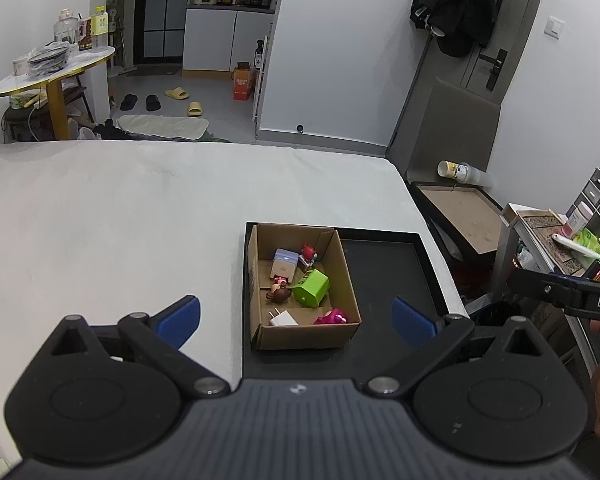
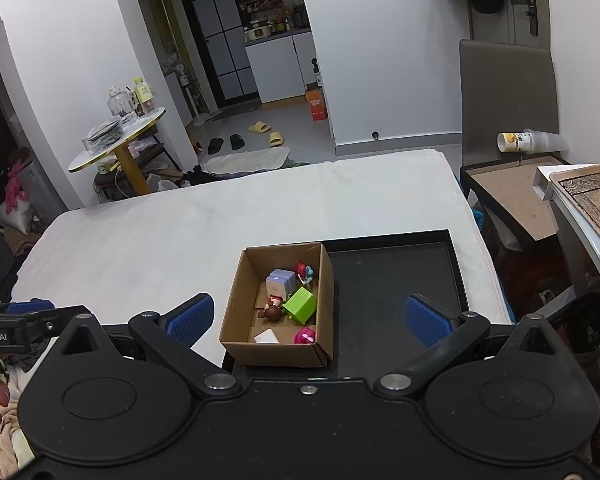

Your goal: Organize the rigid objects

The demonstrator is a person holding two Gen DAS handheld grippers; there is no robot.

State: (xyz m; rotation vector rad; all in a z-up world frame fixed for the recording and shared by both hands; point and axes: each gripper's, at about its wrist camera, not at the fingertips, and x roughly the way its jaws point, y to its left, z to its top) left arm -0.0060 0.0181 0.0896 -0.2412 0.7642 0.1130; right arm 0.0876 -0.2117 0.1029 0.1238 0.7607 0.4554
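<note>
Both tongs, left point(image 1: 296, 318) and right point(image 2: 310, 320), hang released and empty at lower frame. Reaching into the crowded brown cardboard box point(image 1: 342, 264) could nudge it across the black tray point(image 1: 384, 268).

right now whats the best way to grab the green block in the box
Take the green block from straight above, closing across its two flat side faces. It lies tilted in the middle of the cardboard box, whose walls block any sideways approach. The brown figurine sits close on its left, so slip one finger between them carefully. Both the left tongs and right tongs are open.
</note>
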